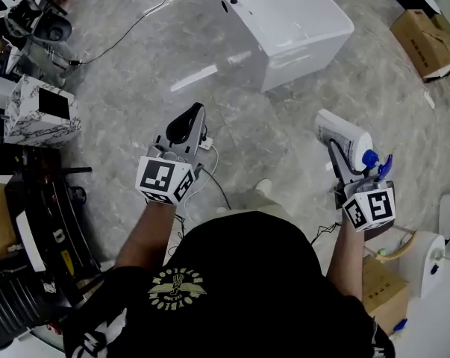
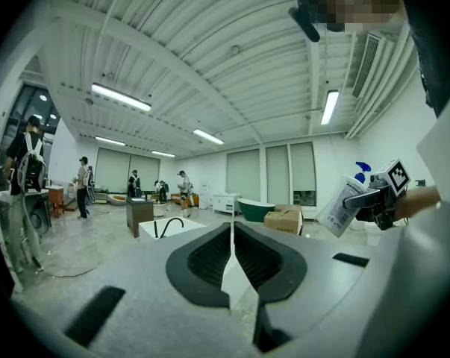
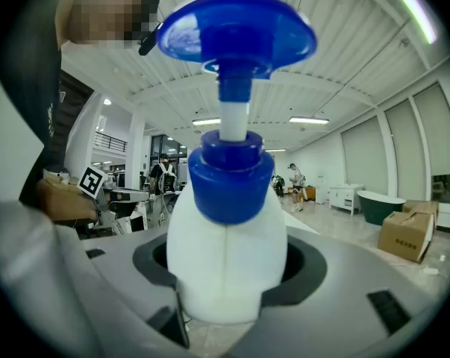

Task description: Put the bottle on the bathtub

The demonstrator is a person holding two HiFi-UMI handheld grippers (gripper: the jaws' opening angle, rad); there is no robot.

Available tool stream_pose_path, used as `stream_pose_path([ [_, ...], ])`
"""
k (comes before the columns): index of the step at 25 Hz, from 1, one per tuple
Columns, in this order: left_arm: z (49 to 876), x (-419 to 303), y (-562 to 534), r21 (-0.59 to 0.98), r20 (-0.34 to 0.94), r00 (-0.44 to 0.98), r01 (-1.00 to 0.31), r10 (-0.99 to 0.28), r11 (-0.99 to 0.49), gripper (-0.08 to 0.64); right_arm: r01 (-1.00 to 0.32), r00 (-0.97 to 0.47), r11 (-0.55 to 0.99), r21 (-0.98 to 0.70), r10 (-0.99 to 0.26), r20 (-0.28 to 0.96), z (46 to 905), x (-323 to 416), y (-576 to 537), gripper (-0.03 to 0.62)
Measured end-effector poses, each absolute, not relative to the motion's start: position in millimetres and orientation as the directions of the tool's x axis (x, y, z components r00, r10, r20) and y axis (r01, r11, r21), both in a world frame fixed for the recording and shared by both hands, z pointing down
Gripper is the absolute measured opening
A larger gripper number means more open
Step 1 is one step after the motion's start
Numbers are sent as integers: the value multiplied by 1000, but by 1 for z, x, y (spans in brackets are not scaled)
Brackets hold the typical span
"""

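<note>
A white bottle (image 1: 344,136) with a blue pump (image 1: 374,160) is held off the floor at the right of the head view, my right gripper (image 1: 342,162) shut on its body. In the right gripper view the bottle (image 3: 225,259) stands upright between the jaws, its pump head (image 3: 236,34) high in the frame. My left gripper (image 1: 198,110) is shut and holds nothing; in its own view the jaws (image 2: 230,233) meet, and the bottle (image 2: 342,203) shows at the right. A white bathtub (image 1: 288,17) with black knobs stands on the floor ahead, apart from both grippers.
A marble-patterned box (image 1: 38,110) sits at the left beside dark equipment. Cardboard boxes (image 1: 426,39) lie at the far right. A cable (image 1: 120,39) runs across the grey floor. A white unit (image 1: 430,256) stands near my right side. Several people (image 2: 83,189) stand far off.
</note>
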State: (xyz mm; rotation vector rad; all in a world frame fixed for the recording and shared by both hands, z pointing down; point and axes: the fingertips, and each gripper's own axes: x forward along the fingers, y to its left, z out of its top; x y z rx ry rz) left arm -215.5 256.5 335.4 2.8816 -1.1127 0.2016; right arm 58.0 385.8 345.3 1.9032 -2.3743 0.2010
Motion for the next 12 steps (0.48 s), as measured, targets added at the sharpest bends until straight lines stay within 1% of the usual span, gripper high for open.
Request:
stream_pose_path([
  [6,315,-186,237,-57,115,682,-721,-722,-690,18,-966,-256,247,-78,-958,128,349,111,365,261],
  [12,308,-183,242,-106,121,635,-756,-763,-646,18,-950,-303,289,-121,-945,123,362,128,355,261],
])
